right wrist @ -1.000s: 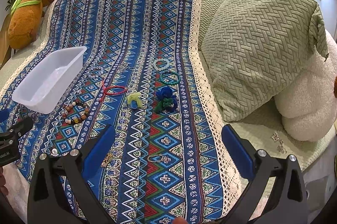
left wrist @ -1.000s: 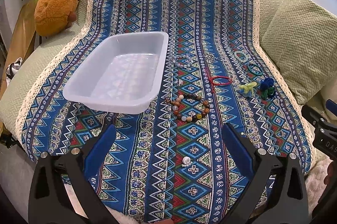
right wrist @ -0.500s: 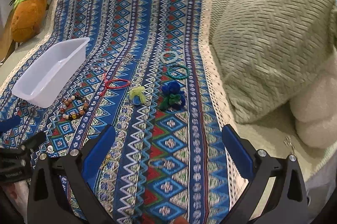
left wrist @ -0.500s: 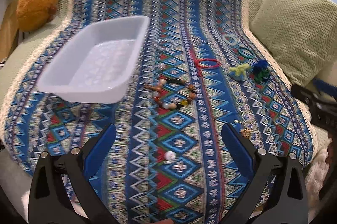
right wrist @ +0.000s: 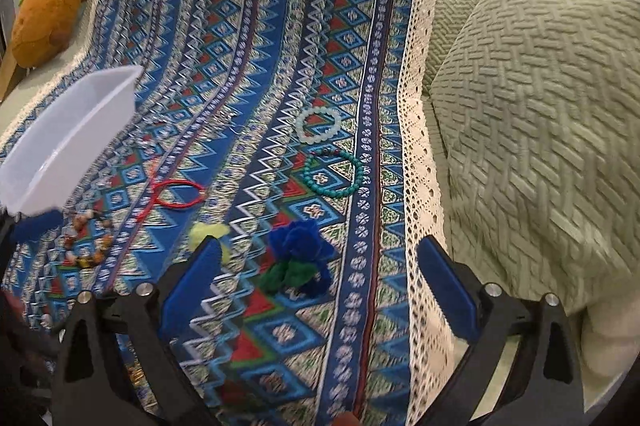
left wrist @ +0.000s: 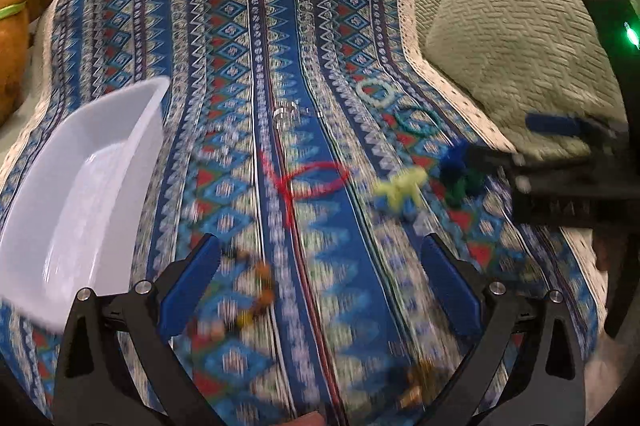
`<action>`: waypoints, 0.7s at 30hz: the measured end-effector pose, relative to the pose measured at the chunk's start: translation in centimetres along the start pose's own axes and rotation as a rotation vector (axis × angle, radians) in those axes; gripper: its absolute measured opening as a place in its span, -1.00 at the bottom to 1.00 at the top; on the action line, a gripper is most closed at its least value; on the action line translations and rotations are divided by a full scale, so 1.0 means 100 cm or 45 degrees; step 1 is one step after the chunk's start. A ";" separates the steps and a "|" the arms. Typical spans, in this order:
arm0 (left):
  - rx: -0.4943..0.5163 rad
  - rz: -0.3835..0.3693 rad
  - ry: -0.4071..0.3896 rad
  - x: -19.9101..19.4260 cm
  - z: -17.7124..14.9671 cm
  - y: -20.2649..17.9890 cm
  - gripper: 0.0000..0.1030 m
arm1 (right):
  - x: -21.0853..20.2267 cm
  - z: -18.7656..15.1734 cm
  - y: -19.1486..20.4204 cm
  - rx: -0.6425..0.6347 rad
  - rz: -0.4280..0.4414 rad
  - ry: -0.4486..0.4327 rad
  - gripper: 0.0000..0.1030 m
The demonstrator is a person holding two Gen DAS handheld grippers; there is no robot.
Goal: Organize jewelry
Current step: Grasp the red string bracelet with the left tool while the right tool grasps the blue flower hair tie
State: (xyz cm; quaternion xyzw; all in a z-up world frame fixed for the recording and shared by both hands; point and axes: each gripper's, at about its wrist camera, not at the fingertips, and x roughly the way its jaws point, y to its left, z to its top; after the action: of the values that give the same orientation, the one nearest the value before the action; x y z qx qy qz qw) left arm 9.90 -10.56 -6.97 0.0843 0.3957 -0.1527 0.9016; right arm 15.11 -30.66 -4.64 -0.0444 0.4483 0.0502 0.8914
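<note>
The support surface is a blue, geometrically patterned woven blanket (right wrist: 248,37) with a cream lace border. Resting directly on it: a white rectangular plastic tray (right wrist: 68,141), a pale mint beaded bracelet (right wrist: 319,125), a teal beaded bracelet (right wrist: 333,173), a red cord loop (right wrist: 176,194), a multicoloured stone-bead bracelet (right wrist: 86,240), a yellow-green fuzzy piece (left wrist: 400,187) and a blue-and-green fuzzy flower (right wrist: 298,258).

Motion-blurred beaded bracelet (left wrist: 244,302), cropped tray (left wrist: 80,193)
</note>
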 end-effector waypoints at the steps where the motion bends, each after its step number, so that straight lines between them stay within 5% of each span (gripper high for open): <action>1: -0.001 0.001 0.002 0.007 0.007 0.002 0.90 | 0.006 0.001 -0.004 0.000 0.002 0.015 0.78; 9: -0.100 0.016 0.073 0.066 0.036 0.032 0.88 | 0.029 0.000 -0.012 -0.007 0.025 0.083 0.65; 14: -0.019 0.049 0.094 0.087 0.035 0.030 0.65 | 0.037 -0.002 -0.010 -0.029 0.017 0.117 0.45; 18: -0.024 0.033 0.161 0.101 0.024 0.032 0.23 | 0.048 -0.003 -0.008 -0.030 0.050 0.158 -0.04; 21: -0.012 0.026 0.148 0.102 0.016 0.030 0.17 | 0.050 -0.004 -0.002 -0.061 0.059 0.171 -0.21</action>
State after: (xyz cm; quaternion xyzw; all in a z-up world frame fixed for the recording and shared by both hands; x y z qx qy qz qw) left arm 18.51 -10.33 -13.36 0.0926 0.4474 -0.1365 0.8790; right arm 17.78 -30.66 -8.94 -0.0585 0.5066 0.0783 0.8566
